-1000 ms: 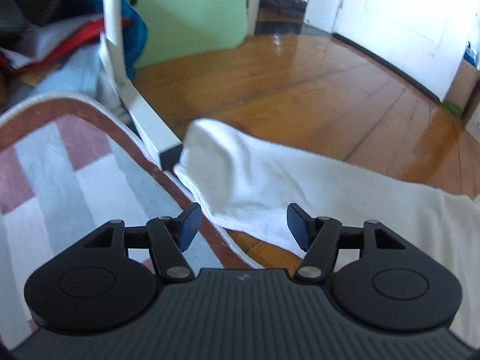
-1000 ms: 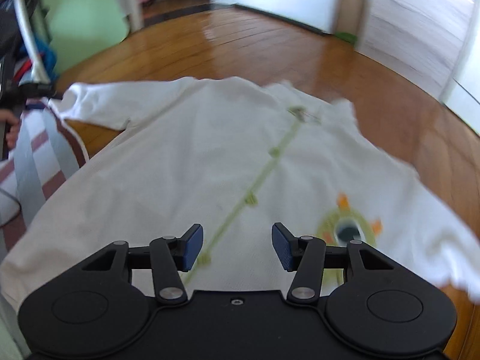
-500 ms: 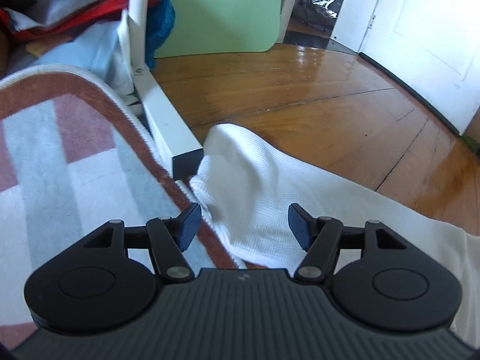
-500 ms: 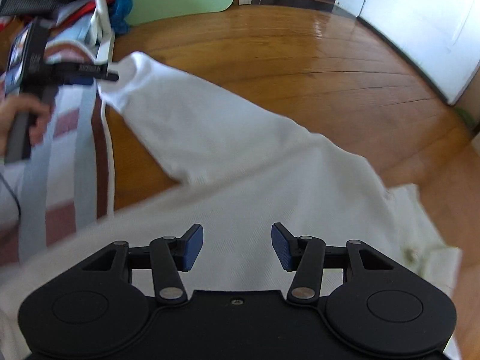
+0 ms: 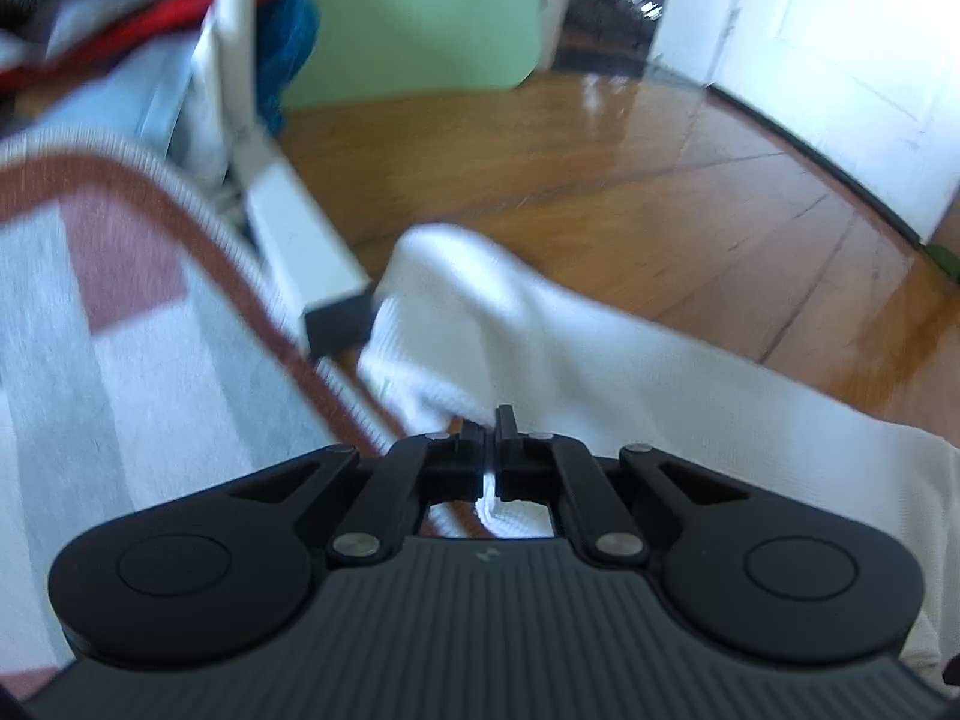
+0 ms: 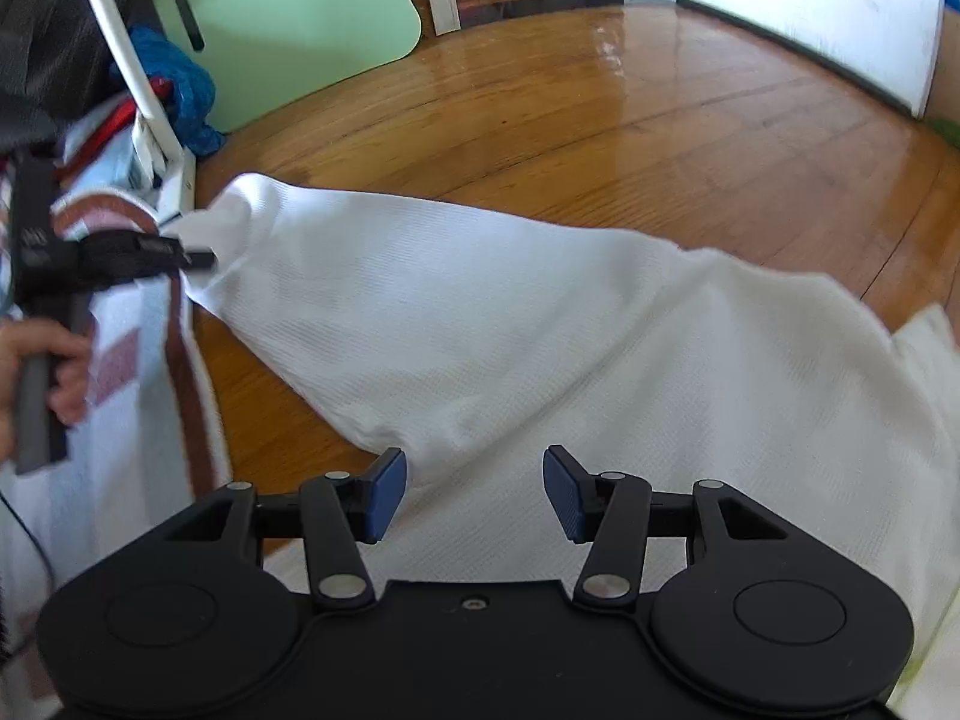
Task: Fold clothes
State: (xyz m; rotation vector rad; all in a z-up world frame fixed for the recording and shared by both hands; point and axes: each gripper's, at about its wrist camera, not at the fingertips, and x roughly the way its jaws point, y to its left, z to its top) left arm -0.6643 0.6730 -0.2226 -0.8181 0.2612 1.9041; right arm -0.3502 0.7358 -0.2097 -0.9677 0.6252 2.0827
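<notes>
Sleeve-fold step: left gripper (image 5: 493,441) clamped on white shirt (image 6: 540,324) cuff at rug (image 5: 120,360) edge; right gripper (image 6: 474,495) jaws apart above sleeve. Next: carry cuff inward.

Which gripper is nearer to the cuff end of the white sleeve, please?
Left. The left gripper is shut on the white sleeve at its cuff; the right gripper hovers open near the sleeve's base.

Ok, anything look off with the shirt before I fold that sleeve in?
Only the sleeve end: it lies against the white rack foot at the rug's edge, bunched rather than flat. The left gripper is shut on its cuff; the right gripper is open above the shirt body.
</notes>
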